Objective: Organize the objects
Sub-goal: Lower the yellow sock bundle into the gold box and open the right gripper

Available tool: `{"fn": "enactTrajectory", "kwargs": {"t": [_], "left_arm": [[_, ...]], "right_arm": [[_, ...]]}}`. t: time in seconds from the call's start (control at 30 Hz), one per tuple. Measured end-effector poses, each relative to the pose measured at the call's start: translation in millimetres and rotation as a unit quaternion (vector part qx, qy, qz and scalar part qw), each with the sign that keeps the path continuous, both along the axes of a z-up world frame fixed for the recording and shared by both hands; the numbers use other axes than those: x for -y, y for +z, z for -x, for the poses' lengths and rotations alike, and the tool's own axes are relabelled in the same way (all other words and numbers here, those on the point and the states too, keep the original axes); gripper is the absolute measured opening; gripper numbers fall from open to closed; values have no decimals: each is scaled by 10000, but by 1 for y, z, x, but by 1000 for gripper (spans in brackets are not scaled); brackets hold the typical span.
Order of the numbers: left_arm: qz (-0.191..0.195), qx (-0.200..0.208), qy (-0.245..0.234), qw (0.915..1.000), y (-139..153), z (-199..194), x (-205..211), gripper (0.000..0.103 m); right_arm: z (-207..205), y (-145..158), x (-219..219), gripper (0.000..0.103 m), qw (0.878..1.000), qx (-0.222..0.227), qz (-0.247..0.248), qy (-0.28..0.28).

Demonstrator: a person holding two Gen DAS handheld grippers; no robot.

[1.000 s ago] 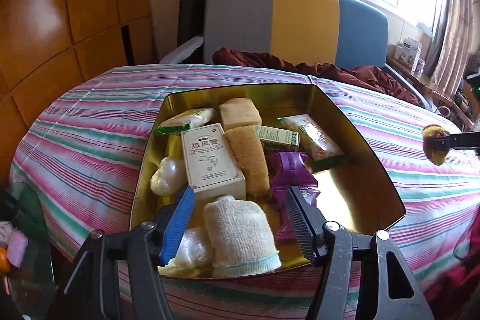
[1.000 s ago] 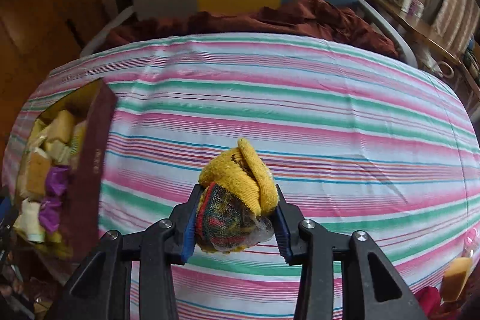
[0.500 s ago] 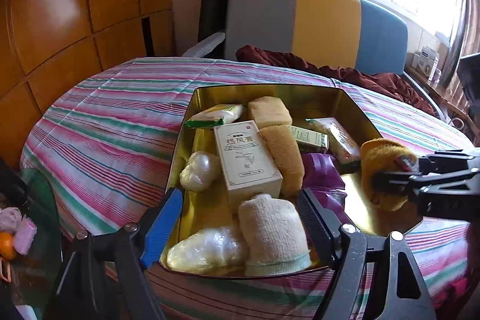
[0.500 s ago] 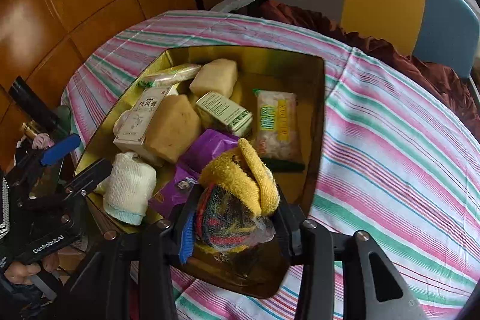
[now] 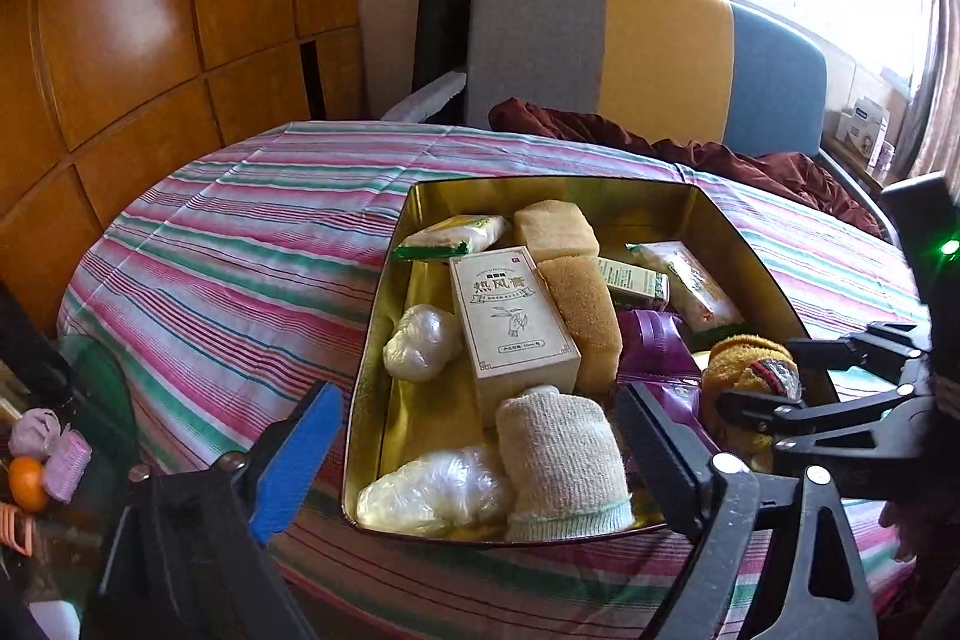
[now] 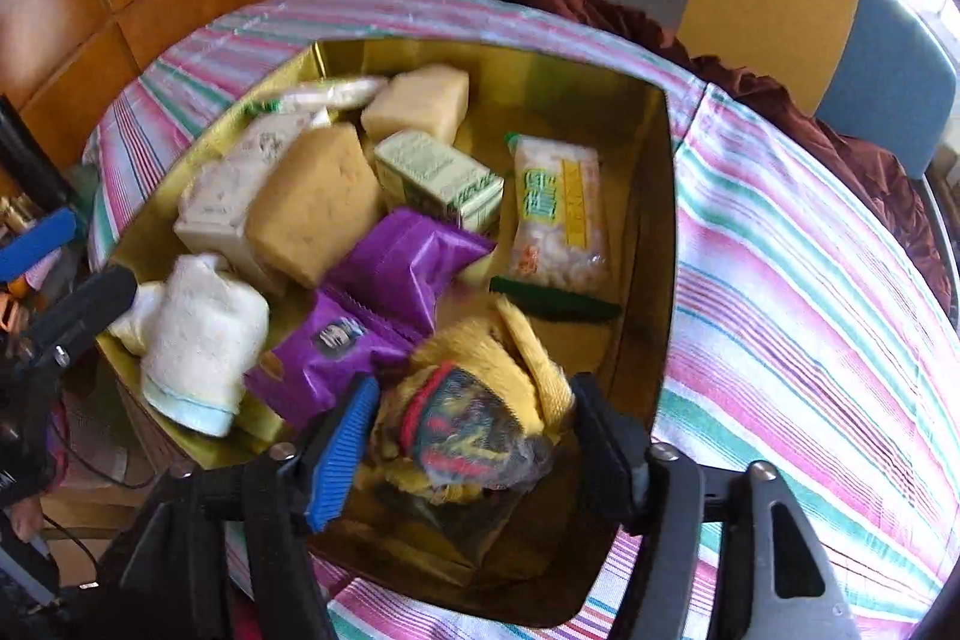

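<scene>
There is one gold tin box (image 5: 756, 244) on the table (image 5: 240, 250).

Inside it are:
- two tan sponges (image 5: 555, 229), one squarer and one longer
- two purple snack packets (image 6: 402, 262)
- two lumps wrapped in clear plastic (image 5: 420, 343)
- two snack bags with green ends (image 5: 456, 235), one at the back and one on the right side
- one tall cream carton (image 5: 510, 322) with printed letters
- one small green carton (image 6: 441, 175)
- one rolled white towel (image 5: 561, 457)
- one yellow knitted bundle (image 6: 480, 400) with a bright woven patch

That makes twelve things in the box.

Two hand-held grippers are in view: the left hand-held gripper (image 5: 480, 466) and the right hand-held gripper (image 6: 468, 454).
</scene>
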State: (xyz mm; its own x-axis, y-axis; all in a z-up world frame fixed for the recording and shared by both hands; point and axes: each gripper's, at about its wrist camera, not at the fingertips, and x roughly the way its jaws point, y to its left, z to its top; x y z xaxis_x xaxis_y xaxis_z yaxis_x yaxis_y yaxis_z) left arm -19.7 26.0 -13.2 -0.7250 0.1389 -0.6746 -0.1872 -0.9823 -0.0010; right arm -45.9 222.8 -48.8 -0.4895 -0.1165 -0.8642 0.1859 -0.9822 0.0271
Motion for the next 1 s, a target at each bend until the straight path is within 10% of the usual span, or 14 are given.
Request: {"fn": "enactTrajectory", "kwargs": {"t": [0.53, 1.0], "left_arm": [[-80, -209, 393, 9990, 20, -18, 7, 103], [-117, -211, 554, 9982, 17, -27, 9, 103]], "right_arm": [[-40, 44, -2, 75, 9880, -1012, 339, -1117], [-48, 31, 5, 75, 9873, -991, 153, -1233]]}}
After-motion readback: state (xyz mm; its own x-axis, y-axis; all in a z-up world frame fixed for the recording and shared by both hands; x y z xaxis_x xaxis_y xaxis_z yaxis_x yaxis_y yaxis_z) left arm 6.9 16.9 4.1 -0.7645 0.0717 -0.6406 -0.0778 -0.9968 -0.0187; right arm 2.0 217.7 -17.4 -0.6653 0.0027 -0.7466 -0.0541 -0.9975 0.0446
